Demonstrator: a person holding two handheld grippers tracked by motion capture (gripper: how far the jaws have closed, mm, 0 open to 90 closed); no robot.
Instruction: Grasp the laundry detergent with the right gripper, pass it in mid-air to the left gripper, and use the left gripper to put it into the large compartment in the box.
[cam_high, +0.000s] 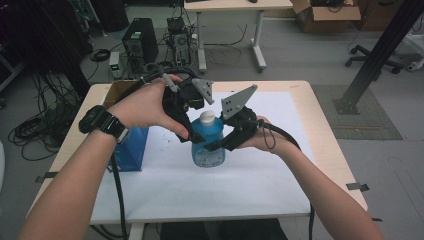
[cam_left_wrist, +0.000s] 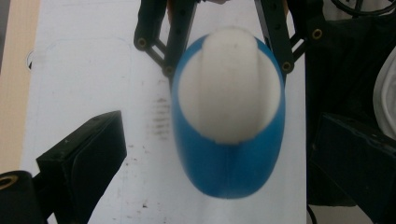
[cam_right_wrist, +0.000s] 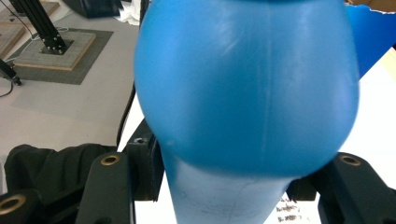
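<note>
1. No text, brand, number or sign can be read anywhere in these views.
2. The blue bottle (cam_high: 208, 142) carries pale printing low on its front in the high view, too small and blurred to make out.
3. In the right gripper view, faint marks sit on the bottle's lower body, illegible.
4. The white sheet (cam_left_wrist: 93, 79) on the table shows dark smudges in the left gripper view; they form no letters.
</note>
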